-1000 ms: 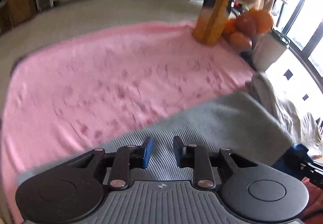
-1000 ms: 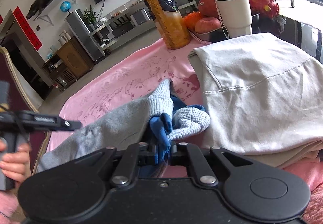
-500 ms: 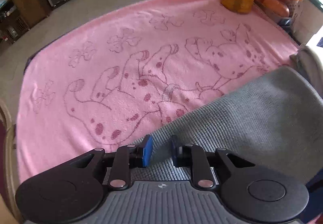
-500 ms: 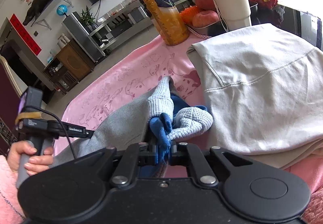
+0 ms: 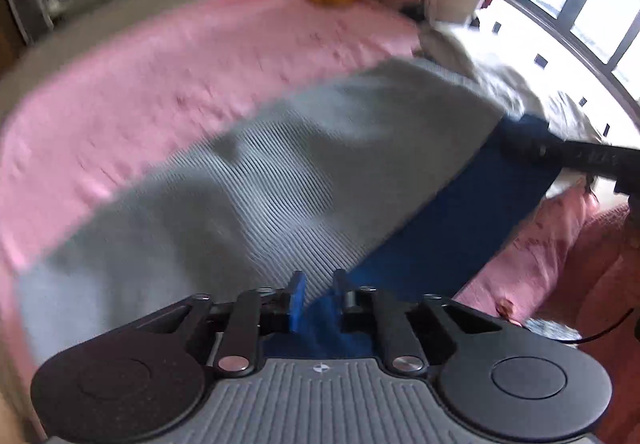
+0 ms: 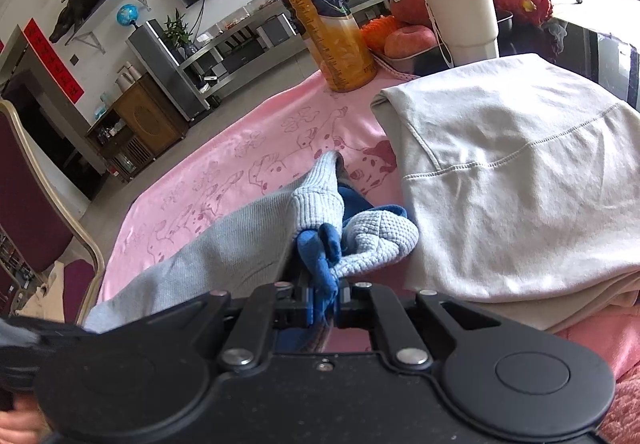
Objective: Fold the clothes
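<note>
While a pink terry blanket printed with spotted dogs (image 6: 256,148) covers the whole tabletop, a folded cream fleece garment (image 6: 516,180) takes up the right side of it, its near edge lying just beside the bunched end of the work piece. Behind these, at the far edge of the blanket, stand a tall plastic bottle of orange juice with a dark label (image 6: 320,16), a white tumbler with a green lid (image 6: 460,12) and a metal tray of oranges, apples and dragon fruit (image 6: 408,40), all well apart from the grippers. A dark red upholstered chair with a pale frame (image 6: 36,204) stands off the left edge. The grey ribbed knit sweater with a blue lining (image 5: 304,164) lies stretched between the two tools, its long axis running slantwise across the near part of the blanket from near left to far right in the left wrist view, which is blurred; the blue inside shows along its right edge. The right gripper (image 6: 324,294) has its fingers pressed together on a blue and grey fold at the cuffed end. The left gripper (image 5: 318,298) shows its blue pads (image 5: 297,300) a little apart with blue cloth between them; whether they pinch it I cannot tell.
</note>
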Tool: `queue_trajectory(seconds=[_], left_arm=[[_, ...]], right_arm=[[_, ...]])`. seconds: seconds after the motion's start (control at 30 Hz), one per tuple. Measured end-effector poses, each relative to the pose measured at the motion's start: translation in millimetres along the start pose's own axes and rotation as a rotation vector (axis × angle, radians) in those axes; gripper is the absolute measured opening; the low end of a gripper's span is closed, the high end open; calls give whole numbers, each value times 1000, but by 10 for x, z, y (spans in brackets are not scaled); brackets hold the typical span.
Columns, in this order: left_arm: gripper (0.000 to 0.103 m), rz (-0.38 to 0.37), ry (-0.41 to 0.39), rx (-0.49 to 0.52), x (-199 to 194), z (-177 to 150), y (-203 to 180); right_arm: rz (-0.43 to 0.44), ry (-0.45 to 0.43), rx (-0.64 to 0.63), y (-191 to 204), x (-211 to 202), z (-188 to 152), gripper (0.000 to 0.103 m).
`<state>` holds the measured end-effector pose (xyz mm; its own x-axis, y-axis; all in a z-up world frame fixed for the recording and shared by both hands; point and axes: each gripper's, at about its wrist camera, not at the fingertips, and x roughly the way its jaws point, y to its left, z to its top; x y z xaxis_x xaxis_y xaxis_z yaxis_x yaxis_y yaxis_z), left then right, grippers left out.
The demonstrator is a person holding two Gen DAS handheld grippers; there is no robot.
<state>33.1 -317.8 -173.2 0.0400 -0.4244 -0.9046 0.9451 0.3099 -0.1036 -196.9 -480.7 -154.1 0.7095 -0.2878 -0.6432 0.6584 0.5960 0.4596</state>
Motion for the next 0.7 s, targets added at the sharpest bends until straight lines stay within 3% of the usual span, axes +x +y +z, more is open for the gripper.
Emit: queue_trajectory(seconds=[0.03, 0.3, 0.33, 0.4, 0.57, 0.63, 0.7], left_arm=[[11, 6, 40, -1, 142, -44, -7], [7, 35, -17, 73, -5, -208, -178], [8, 14, -23, 80, -61, -265, -216], [24, -2, -12, 95, -107, -406, -280], [22, 50, -17, 90, -18, -574, -295], [21, 74, -60, 84, -117, -592, -315], [22, 159, -165, 119, -340, -673, -394]], right_arm=[[0, 2, 4, -6, 7, 3, 8], [1, 14, 36, -39, 53, 24, 8], [-2, 14, 36, -34, 53, 21, 8], [-13, 13, 30, -24, 55, 7, 8], [-30, -3, -8, 43, 52, -26, 8], [-35, -15, -29, 72, 41, -29, 8], [-35, -22, -39, 71, 31, -35, 8]])
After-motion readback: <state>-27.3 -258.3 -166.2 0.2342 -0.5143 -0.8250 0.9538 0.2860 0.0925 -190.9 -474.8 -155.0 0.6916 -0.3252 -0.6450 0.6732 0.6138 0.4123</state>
